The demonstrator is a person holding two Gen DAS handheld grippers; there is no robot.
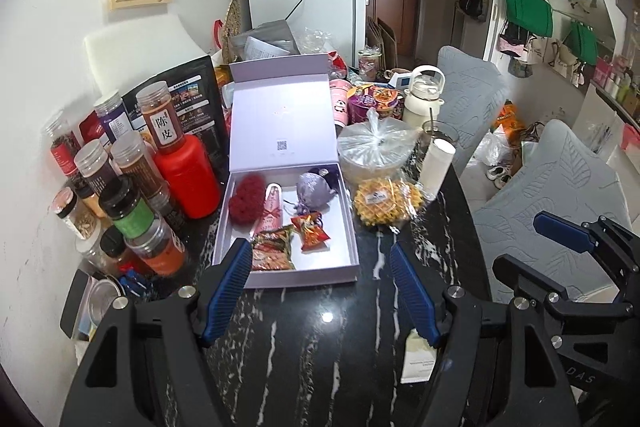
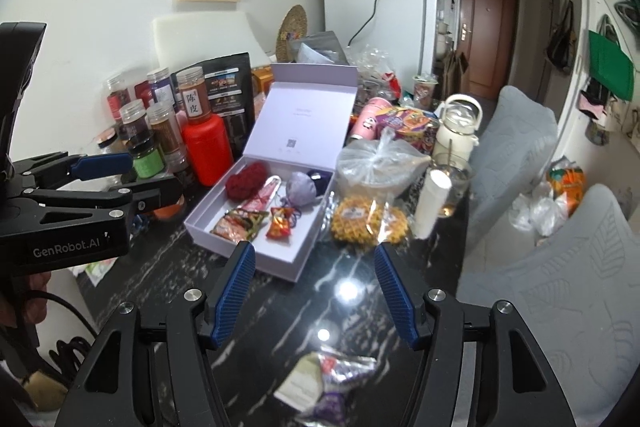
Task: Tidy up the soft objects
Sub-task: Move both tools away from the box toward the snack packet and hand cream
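Observation:
An open lavender gift box (image 1: 304,281) (image 2: 208,237) sits on the black marble table (image 1: 304,339), its lid upright. Inside lie a red crocheted heart (image 1: 246,201) (image 2: 245,181), a pink ribboned packet (image 1: 271,213), a lavender sachet (image 1: 314,191) (image 2: 300,189) and two snack packets (image 1: 314,231) (image 2: 280,227). My left gripper (image 1: 320,263) (image 2: 154,174) hovers open and empty just before the box. My right gripper (image 2: 314,255) (image 1: 536,251) is open beside it, also empty. A small wrapped packet (image 2: 328,383) lies on the table under the right gripper.
Spice jars (image 1: 132,187) and a red bottle (image 1: 188,175) crowd the table's left. Wrapped waffles (image 1: 386,201) (image 2: 366,221), a bagged bowl (image 1: 374,147), a glass and a white jug (image 1: 424,95) stand to the box's right. Grey chairs (image 1: 552,195) flank the table's right edge.

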